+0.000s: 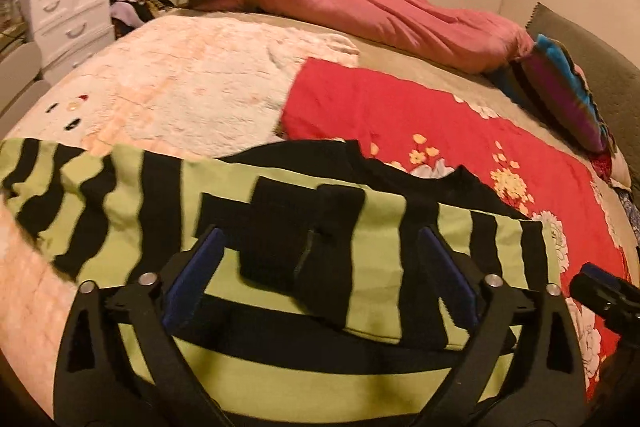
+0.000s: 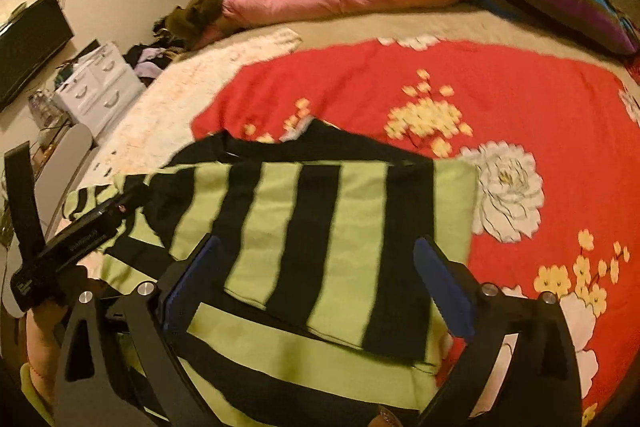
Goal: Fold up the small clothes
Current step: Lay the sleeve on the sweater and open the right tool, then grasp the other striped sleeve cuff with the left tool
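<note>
Lying flat on the bed (image 1: 420,51), the green-and-black striped garment (image 1: 280,307) runs its long axis left to right, directly beneath and ahead of both sets of fingers. The left gripper (image 1: 320,275) hovers over its middle with fingers spread, holding nothing, a sleeve trailing off to its left. The right gripper (image 2: 316,287), fingers likewise spread and empty, hangs over the folded right portion, nearer the right edge. That edge probably falls to the right hand; both tools point forward and slightly down.

Readable text: none | left gripper (image 2: 76,247) body, beside the striped garment (image 2: 320,247): small pale lettering, too blurred to read
</note>
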